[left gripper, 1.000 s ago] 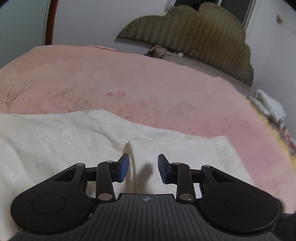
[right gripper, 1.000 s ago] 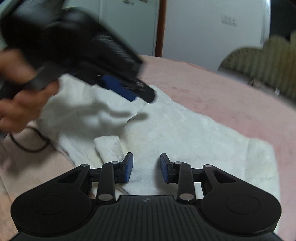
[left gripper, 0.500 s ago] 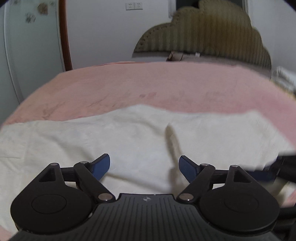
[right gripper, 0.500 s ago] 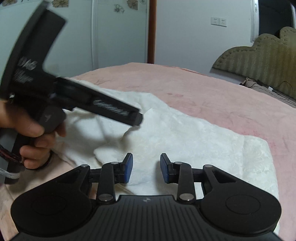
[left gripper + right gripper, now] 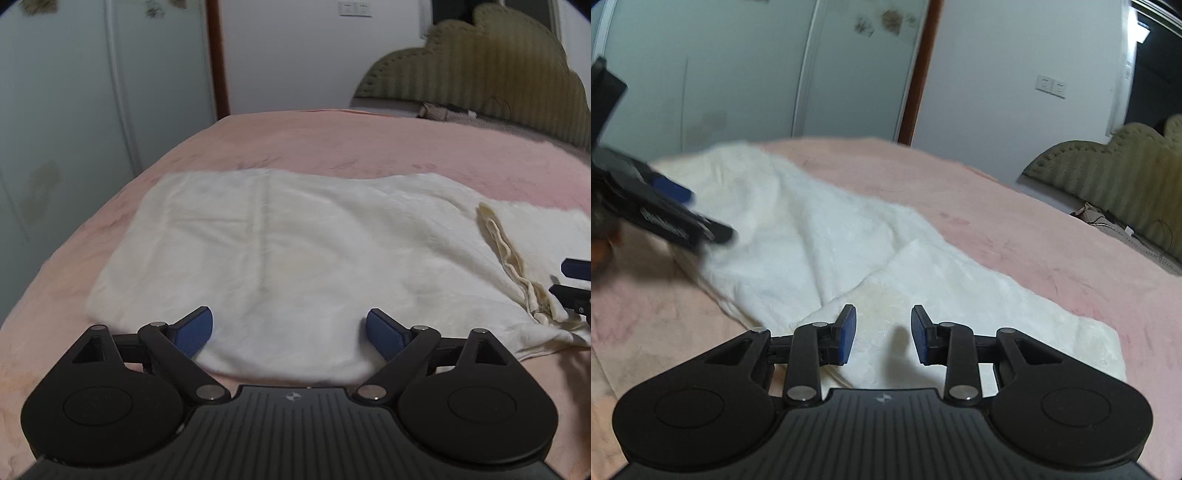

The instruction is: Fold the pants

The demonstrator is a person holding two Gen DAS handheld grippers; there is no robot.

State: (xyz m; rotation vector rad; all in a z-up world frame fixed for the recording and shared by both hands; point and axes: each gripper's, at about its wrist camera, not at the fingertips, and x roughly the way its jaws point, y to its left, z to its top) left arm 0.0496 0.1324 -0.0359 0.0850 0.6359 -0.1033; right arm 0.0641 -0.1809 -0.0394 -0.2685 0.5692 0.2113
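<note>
While pants (image 5: 295,251) lie crosswise, left gripper (image 5: 290,330) opens — right gripper (image 5: 882,334) narrow, empty.

A wide bed with a soft pink cover (image 5: 332,147) carries cream-white fabric pants (image 5: 295,240) spread flat, just ahead of both tongs.
</note>
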